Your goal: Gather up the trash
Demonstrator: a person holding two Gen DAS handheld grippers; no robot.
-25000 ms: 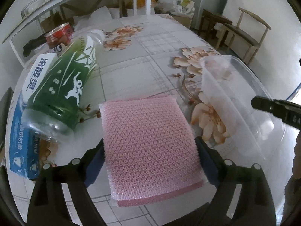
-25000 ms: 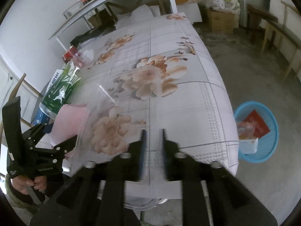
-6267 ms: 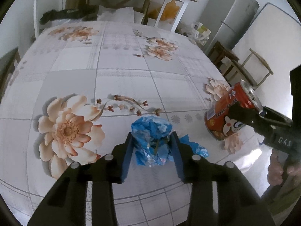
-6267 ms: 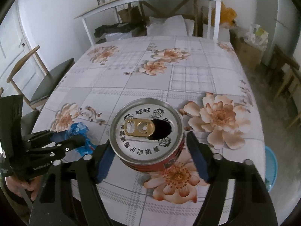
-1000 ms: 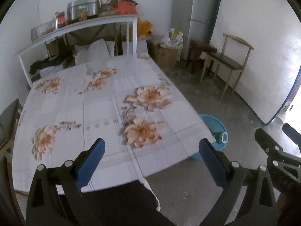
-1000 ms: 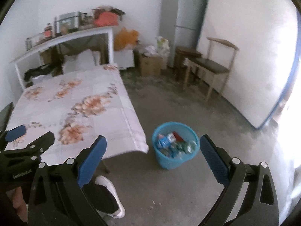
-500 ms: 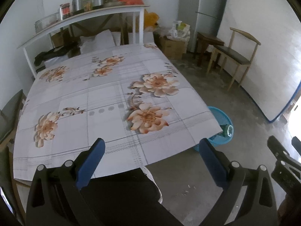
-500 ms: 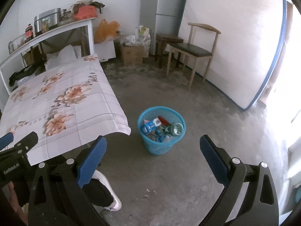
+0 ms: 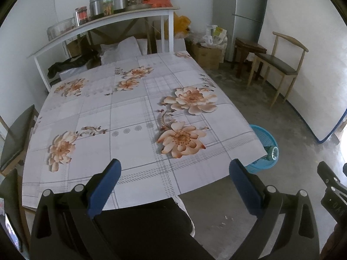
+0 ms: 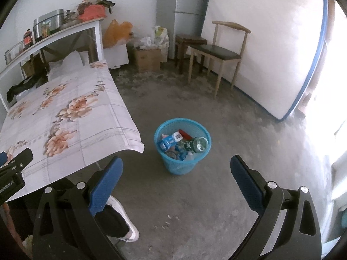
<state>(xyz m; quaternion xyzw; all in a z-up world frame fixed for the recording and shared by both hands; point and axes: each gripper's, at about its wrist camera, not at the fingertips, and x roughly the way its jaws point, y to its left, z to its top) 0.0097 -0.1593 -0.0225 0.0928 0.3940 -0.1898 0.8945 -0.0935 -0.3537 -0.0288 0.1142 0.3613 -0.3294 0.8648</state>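
A round blue mesh bin (image 10: 182, 147) stands on the concrete floor right of the table, holding a green bottle, blue packets and a red item. In the left wrist view the bin (image 9: 265, 149) peeks out past the table's right corner. My right gripper (image 10: 176, 183) hangs open and empty, high above the floor on the near side of the bin. Above the near edge of the flower-print tablecloth (image 9: 130, 112), my left gripper (image 9: 175, 185) is open too, nothing between its blue pads. No trash shows on the cloth.
A wooden chair (image 10: 219, 52) and a dark stool (image 10: 187, 43) stand by the white wall at the back. Cardboard boxes and bags (image 10: 149, 49) sit near the fridge. A white shelf (image 9: 104, 23) with jars runs behind the table. A person's white shoe (image 10: 126, 221) is below.
Both grippers have drawn back and risen a little. The table fills more of the left view, and the bin sits more central in the right view. Both stay open.
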